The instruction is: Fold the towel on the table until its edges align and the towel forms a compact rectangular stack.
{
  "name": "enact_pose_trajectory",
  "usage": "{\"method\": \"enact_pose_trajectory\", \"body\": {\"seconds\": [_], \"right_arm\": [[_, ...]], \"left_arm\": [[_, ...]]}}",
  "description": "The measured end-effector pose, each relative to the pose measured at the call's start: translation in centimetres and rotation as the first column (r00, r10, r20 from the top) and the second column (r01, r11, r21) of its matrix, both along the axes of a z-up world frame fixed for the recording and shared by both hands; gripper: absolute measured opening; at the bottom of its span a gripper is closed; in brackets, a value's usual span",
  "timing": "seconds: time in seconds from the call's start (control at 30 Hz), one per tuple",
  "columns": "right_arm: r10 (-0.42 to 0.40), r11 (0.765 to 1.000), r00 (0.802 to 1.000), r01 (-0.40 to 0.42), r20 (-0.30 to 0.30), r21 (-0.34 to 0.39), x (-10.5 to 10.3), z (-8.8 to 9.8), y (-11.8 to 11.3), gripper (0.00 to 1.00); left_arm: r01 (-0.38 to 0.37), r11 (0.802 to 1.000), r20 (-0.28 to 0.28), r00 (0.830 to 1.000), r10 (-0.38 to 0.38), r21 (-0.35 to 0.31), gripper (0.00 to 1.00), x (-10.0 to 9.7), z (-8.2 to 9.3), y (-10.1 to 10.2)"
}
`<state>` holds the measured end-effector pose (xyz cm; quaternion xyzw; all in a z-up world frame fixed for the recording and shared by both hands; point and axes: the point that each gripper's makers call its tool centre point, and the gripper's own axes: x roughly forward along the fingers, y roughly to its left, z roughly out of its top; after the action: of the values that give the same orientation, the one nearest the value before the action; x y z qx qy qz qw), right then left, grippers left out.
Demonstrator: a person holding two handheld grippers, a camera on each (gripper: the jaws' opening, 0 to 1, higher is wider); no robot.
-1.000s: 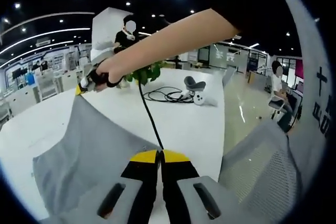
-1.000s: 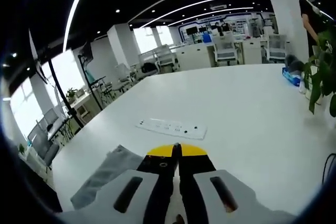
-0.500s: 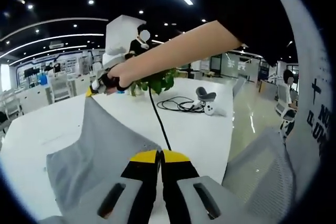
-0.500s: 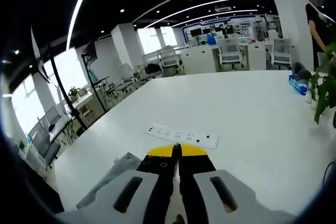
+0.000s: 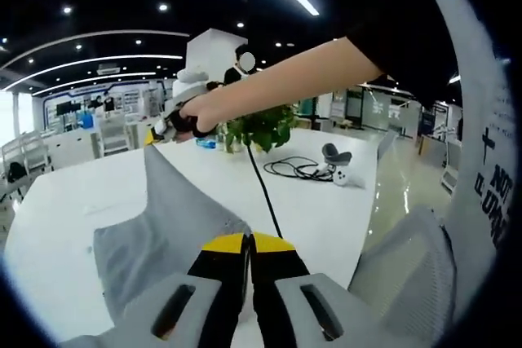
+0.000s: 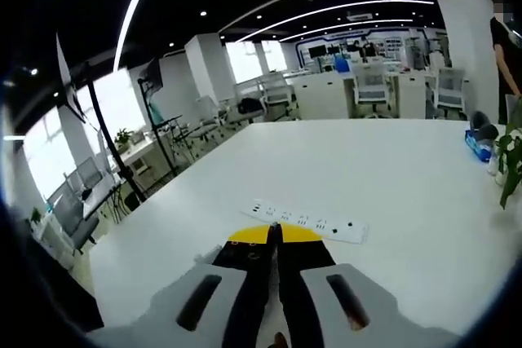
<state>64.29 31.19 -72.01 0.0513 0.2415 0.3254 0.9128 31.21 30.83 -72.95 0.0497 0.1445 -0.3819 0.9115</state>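
Grey towel [image 5: 163, 218]: lower left of left gripper view, stretched over white table [image 5: 318, 201], soft, light, limp; best held at corners. Left gripper [image 5: 247, 242] clamped on near corner; right gripper [image 6: 274, 232] jaws together, contents indiscernible. Power strip [image 6: 310, 221] just ahead, cable [image 5: 302, 170] centre-right; open tabletop beyond.

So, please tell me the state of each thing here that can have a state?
towel: lifted, stretched between both grippers, not yet folded.
left gripper: shut on the towel.
right gripper: shut on the towel's far corner.
power strip: flat on the table, nothing plugged in.
black cable: loosely coiled on the table.
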Motion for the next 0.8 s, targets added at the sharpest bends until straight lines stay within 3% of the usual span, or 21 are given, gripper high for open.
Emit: {"method": "enact_pose_trajectory", "body": {"seconds": [0.33,0.8], "right_arm": [[0.034,0.999,0.999,-0.034,-0.003,-0.014,0.0,-0.4,3.3,0.00],[0.072,0.997,0.997,-0.073,-0.023,-0.026,0.2,-1.9,7.3,0.00]], "left_arm": [[-0.120,0.992,-0.035,0.992,0.119,-0.026,0.01,0.1,-0.5,4.1],[-0.235,0.971,-0.081,0.970,0.231,-0.051,0.01,0.3,-1.4,8.0]]}}
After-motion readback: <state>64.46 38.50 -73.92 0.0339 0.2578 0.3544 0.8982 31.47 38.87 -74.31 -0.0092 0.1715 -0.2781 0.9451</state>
